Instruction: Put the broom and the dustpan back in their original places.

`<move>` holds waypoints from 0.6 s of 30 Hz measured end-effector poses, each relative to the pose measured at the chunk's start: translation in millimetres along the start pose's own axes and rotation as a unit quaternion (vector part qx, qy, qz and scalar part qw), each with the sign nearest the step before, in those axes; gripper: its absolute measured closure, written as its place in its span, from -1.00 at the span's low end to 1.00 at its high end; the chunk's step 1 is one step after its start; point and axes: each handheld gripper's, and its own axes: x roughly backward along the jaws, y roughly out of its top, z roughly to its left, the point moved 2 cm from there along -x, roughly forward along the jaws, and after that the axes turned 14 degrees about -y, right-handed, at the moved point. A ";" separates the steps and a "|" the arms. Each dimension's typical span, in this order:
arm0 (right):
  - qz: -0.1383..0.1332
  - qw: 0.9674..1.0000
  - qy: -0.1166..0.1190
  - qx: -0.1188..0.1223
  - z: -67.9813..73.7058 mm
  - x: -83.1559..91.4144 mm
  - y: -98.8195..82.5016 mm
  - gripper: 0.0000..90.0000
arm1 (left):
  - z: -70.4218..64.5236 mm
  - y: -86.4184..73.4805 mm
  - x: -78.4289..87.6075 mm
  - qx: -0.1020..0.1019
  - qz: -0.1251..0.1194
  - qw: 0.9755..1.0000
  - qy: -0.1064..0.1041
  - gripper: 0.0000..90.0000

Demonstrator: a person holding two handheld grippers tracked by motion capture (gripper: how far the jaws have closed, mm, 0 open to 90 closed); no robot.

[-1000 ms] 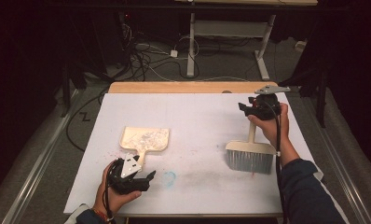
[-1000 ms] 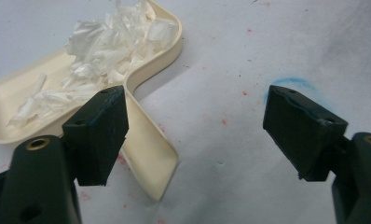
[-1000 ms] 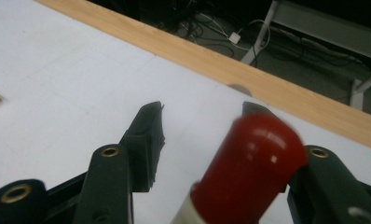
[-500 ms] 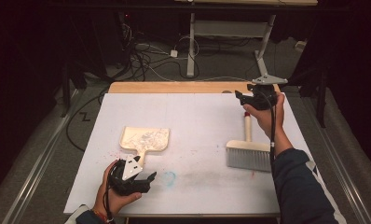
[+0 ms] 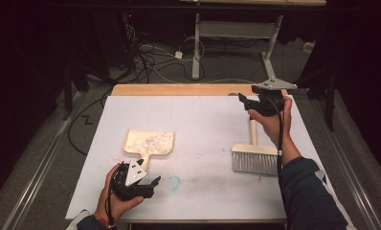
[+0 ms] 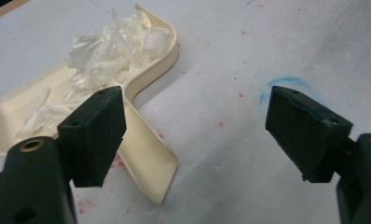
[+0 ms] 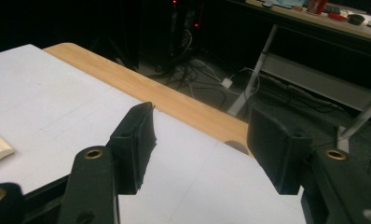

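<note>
A cream dustpan (image 5: 149, 143) lies left of the table's middle, holding a heap of clear plastic scraps (image 6: 110, 46). Its handle (image 6: 148, 161) points toward the near edge. My left gripper (image 5: 150, 184) rests by the near edge just beyond that handle's end, open and empty, with its left jaw next to the handle. A hand brush (image 5: 253, 158) with grey bristles lies at the right, handle pointing away. My right gripper (image 5: 242, 99) hovers above the far end of the brush handle, open, nothing between its jaws (image 7: 200, 140).
A white sheet (image 5: 203, 120) covers the table, with a bare wooden strip (image 5: 179, 89) along the far edge. A faint blue ring mark (image 5: 174, 181) and small red specks (image 6: 223, 123) lie near the left gripper. Cables and desk legs (image 5: 196, 48) stand beyond the table.
My right gripper has risen from the brush handle and moved toward the far edge, leaving the brush lying on the sheet. The left gripper has stayed put.
</note>
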 end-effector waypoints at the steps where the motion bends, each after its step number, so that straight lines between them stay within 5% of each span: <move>1: -0.003 1.000 0.003 -0.001 1.0 3.1 -0.6 -0.06 | -0.2 0.1 1.1 0.000 -0.001 1.000 0.002 -0.58; 18: -0.055 0.998 0.009 -0.005 11.8 40.2 -22.9 -0.24 | -1.1 -0.5 0.6 -0.009 -0.002 1.000 0.010 -0.58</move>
